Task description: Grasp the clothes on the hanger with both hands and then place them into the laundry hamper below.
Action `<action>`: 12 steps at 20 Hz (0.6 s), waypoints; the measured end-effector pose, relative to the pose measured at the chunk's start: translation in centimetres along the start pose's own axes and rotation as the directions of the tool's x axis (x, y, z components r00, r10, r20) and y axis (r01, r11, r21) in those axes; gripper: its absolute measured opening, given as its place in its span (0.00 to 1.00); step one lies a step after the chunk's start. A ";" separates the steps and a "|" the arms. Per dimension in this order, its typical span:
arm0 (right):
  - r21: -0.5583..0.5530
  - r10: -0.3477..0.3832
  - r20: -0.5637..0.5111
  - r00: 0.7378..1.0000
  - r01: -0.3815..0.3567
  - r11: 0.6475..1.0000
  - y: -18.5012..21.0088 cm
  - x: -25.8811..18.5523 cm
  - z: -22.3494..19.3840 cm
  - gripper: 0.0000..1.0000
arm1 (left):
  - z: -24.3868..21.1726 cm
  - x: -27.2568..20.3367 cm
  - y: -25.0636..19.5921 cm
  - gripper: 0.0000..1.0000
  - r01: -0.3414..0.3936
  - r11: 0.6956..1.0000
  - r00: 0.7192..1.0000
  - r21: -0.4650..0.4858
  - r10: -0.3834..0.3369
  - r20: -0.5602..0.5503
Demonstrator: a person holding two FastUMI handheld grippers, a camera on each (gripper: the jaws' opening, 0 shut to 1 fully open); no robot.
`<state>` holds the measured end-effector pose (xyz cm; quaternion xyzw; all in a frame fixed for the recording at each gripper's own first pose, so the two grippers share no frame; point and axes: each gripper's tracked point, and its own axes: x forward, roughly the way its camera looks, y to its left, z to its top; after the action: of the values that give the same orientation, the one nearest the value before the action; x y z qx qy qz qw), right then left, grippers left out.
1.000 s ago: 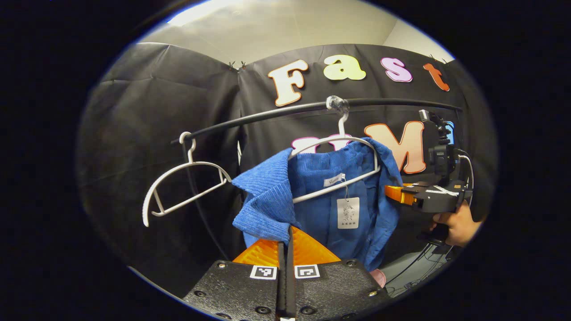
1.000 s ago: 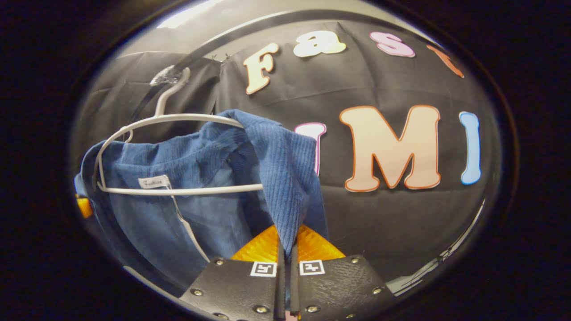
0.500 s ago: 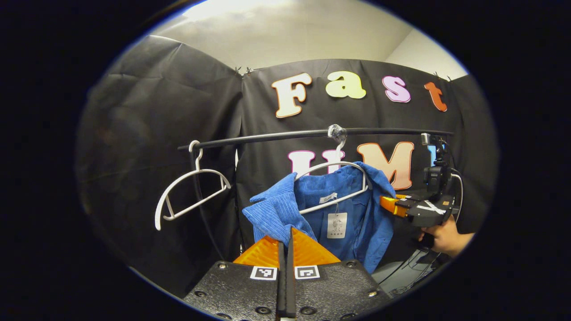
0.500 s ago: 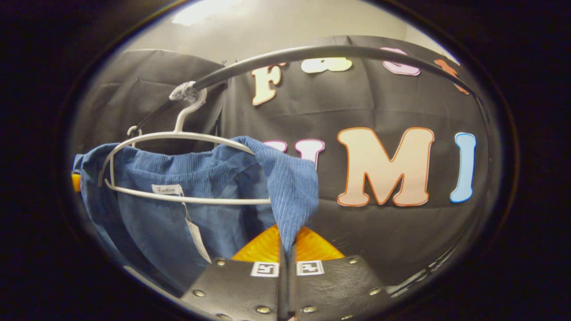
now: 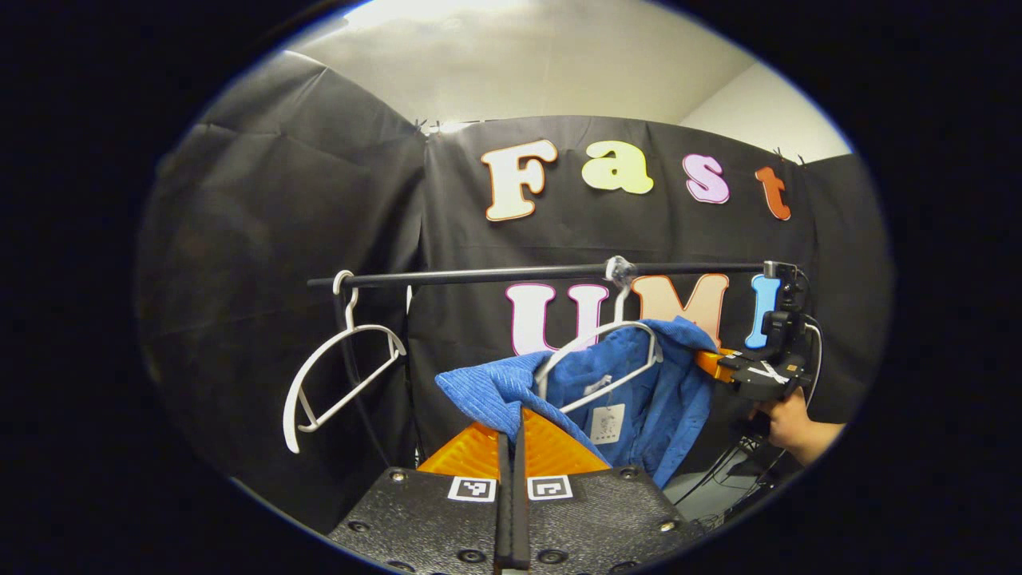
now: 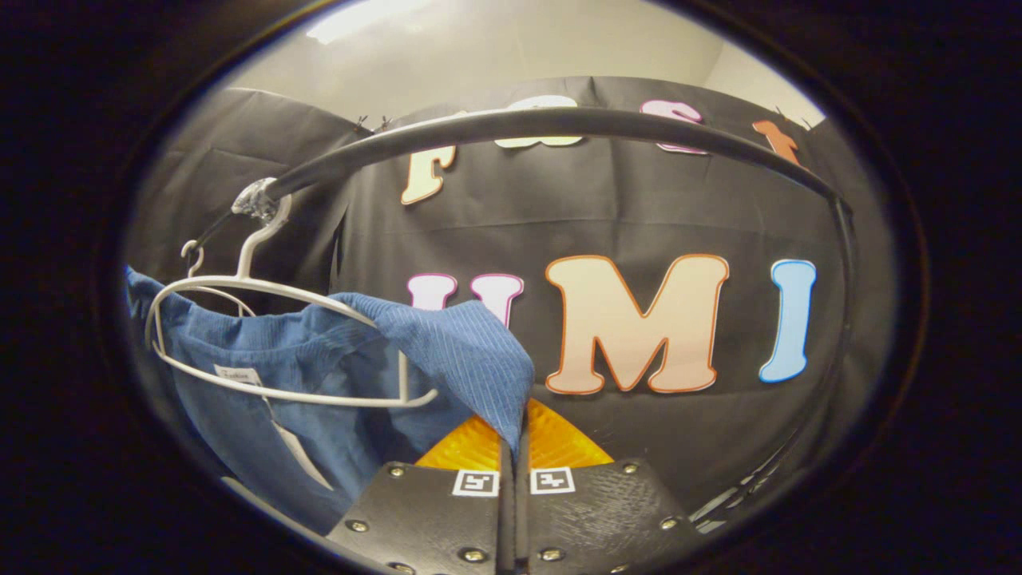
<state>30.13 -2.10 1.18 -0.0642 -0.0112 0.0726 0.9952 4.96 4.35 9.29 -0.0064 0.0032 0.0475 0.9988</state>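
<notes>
Blue ribbed fabric is what we grip on both sides — the shirt [image 5: 639,383] hangs half off its white hanger [image 5: 607,359] under the black rail [image 5: 495,275]. Our left tongs [image 5: 511,435] are closed on one collar corner, our right tongs [image 6: 515,435] closed on the other. In the left gripper view we see the right tool farther off, held by a hand [image 5: 790,427]. A neck label [image 6: 234,374] and a paper swing tag [image 5: 607,423] show, too small for us to read. An empty hanger [image 5: 335,375] hangs near the rail's end.
</notes>
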 end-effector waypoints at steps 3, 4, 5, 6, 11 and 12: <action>-0.001 -0.003 -0.011 1.000 0.003 1.000 0.2 0.7 -0.6 0.00 | 0.3 1.1 1.3 0.00 -0.003 0.999 1.000 0.043 0.003 -0.004; -0.001 -0.005 -0.013 1.000 0.005 1.000 0.3 1.0 -0.8 0.00 | 0.2 1.6 1.6 0.00 -0.003 0.999 1.000 0.043 0.004 -0.011; -0.006 -0.012 -0.015 1.000 0.012 1.000 0.2 1.3 -1.0 0.00 | 0.0 2.2 1.8 0.00 -0.002 0.999 1.000 0.044 0.003 -0.017; -0.011 -0.017 -0.013 1.000 0.017 1.000 0.1 1.6 -1.0 0.00 | -0.1 2.8 2.1 0.00 0.001 0.999 1.000 0.043 0.000 -0.017; 0.011 -0.010 -0.049 0.999 0.011 1.000 0.3 3.8 -2.3 0.00 | -1.7 4.8 3.3 0.00 0.012 1.000 0.998 0.016 -0.011 -0.059; 0.010 -0.010 -0.048 0.999 0.010 1.000 0.3 3.9 -2.4 0.00 | -2.1 5.2 3.7 0.00 0.012 1.000 0.997 0.010 -0.011 -0.071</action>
<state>33.98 -1.50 -1.15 -0.0609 0.0127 0.0662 0.9959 9.76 8.48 7.16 -0.0027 0.0387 0.0416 0.9984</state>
